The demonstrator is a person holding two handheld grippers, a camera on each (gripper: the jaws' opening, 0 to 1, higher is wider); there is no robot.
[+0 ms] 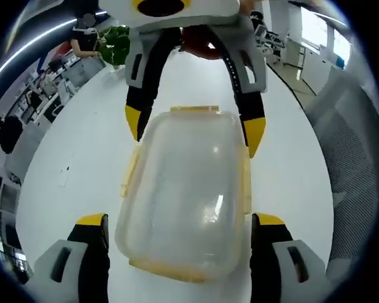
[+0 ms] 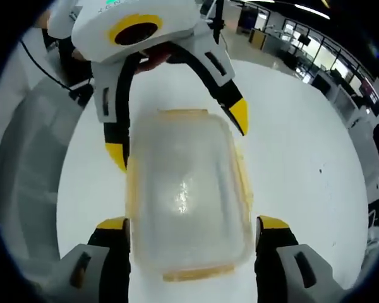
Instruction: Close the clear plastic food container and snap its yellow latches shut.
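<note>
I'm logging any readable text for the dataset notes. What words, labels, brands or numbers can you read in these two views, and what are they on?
No text can be read for certain.
Green print on top of the other hand-held gripper, at the top edge of the right gripper view: too small and blurred to read.
Container: clear lid with yellow latches, no label or print visible.
Table: plain white, no markings.

Container [image 1: 186, 196] latch state unclear through lid; right gripper view blurred.
</note>
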